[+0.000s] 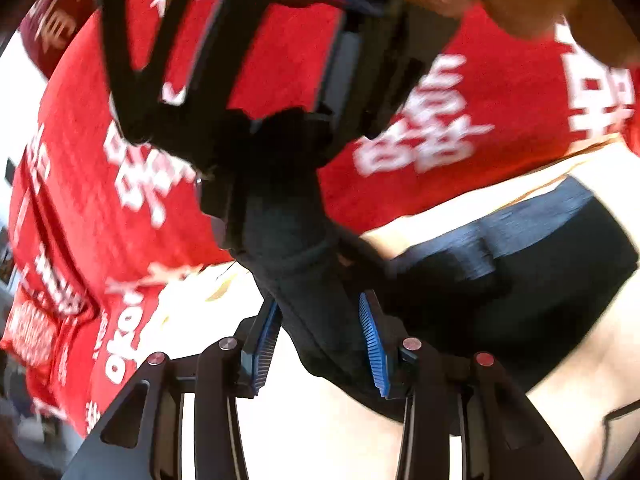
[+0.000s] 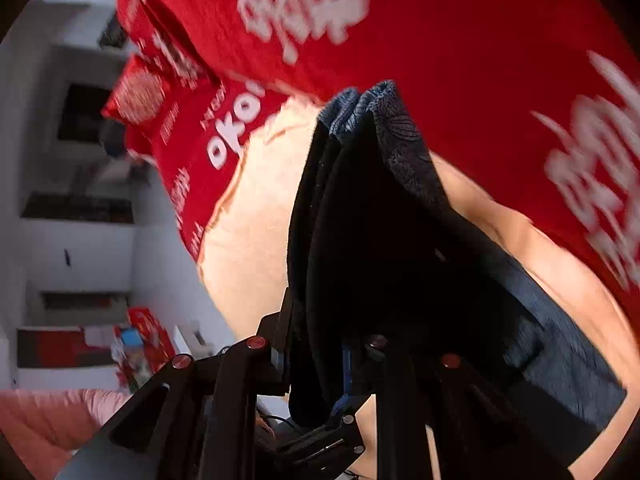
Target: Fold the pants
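Observation:
The dark pants (image 1: 316, 300) run as a narrow band of cloth between my left gripper's (image 1: 320, 344) blue pads (image 1: 372, 344), which stand apart on either side of it with a small gap. The other gripper (image 1: 248, 80) shows above, holding the same cloth, with a hand behind it. In the right wrist view my right gripper (image 2: 320, 364) is shut on a thick bunch of the dark pants (image 2: 360, 240), whose folded edges (image 2: 360, 108) stick up past the fingers. More of the pants (image 2: 560, 360) trails right over the pale surface.
A red blanket with white lettering (image 1: 120, 160) fills the background, and it also shows in the right wrist view (image 2: 440, 40). A pale cream surface (image 2: 248, 216) lies under the pants. White shelves (image 2: 76, 208) and a pink cloth (image 2: 52, 416) are at the left.

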A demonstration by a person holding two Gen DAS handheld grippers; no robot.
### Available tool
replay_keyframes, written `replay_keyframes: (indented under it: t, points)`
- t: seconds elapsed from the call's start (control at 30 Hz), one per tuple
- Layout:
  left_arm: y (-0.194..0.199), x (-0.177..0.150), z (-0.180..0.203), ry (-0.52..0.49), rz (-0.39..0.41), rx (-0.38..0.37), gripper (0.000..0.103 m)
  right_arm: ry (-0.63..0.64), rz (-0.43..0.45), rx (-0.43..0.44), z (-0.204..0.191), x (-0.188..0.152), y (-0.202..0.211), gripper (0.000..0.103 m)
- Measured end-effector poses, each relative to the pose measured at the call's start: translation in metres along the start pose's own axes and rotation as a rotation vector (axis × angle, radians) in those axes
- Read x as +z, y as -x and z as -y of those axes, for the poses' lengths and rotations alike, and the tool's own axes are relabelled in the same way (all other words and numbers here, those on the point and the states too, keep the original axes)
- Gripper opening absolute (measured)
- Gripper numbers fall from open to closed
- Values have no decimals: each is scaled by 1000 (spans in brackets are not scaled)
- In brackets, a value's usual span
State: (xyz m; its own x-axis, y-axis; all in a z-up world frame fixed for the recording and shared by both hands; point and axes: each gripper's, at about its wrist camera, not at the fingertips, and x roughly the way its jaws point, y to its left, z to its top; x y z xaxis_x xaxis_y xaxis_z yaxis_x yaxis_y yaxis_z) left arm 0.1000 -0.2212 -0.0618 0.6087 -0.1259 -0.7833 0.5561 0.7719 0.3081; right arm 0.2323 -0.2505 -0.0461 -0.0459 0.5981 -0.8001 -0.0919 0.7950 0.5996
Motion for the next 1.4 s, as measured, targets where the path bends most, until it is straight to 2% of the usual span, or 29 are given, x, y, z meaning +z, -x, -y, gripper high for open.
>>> replay_keyframes:
  t: [0.13, 0.33, 0.53, 0.73, 0.83, 0.87, 0.9, 0.93, 1.03, 1.1, 1.17, 1.23, 1.27, 1.33, 1.4]
  points:
    - [26, 27, 44, -42, 20, -93, 40, -66, 89, 29, 39, -50, 56, 19]
    - [43, 44, 131, -158, 24, -190, 40, -201, 184, 40, 105, -127, 106, 18]
    - [38, 42, 217, -257, -14, -243, 40, -332, 231, 46, 181, -195, 114, 20]
    - [7, 25, 263, -353, -79, -234, 41, -441, 244, 50, 244, -223, 92, 20]
    - [2, 14, 261, -388, -92, -221, 50, -491, 251, 88, 262, -235, 75, 20]
    - [2, 10, 259, -401, -101, -223, 56, -500, 255, 95, 264, -238, 71, 22]
    - [3, 6, 258, -401, -110, -219, 70, -511, 258, 92, 267, -242, 67, 24]
    - [6, 4, 255, -395, -114, -218, 75, -521, 257, 85, 270, -247, 66, 25]
    - [18, -5, 250, -395, -126, -239, 75, -566, 284, 102, 275, -254, 62, 25]
    - [22, -9, 241, -388, -129, -255, 75, -561, 294, 66, 269, -254, 64, 24]
    - [28, -10, 227, -356, -143, -281, 75, -532, 298, -13, 258, -248, 64, 26]
    - [25, -8, 206, -296, -174, -301, 75, -519, 297, -77, 253, -250, 67, 31]
    - [23, -8, 196, -256, -197, -307, 75, -518, 300, -138, 250, -255, 74, 33]
    - [16, -7, 177, -175, -247, -305, 75, -515, 301, -255, 241, -257, 79, 43]
    - [7, -8, 158, -111, -290, -288, 75, -512, 304, -374, 229, -263, 87, 43]
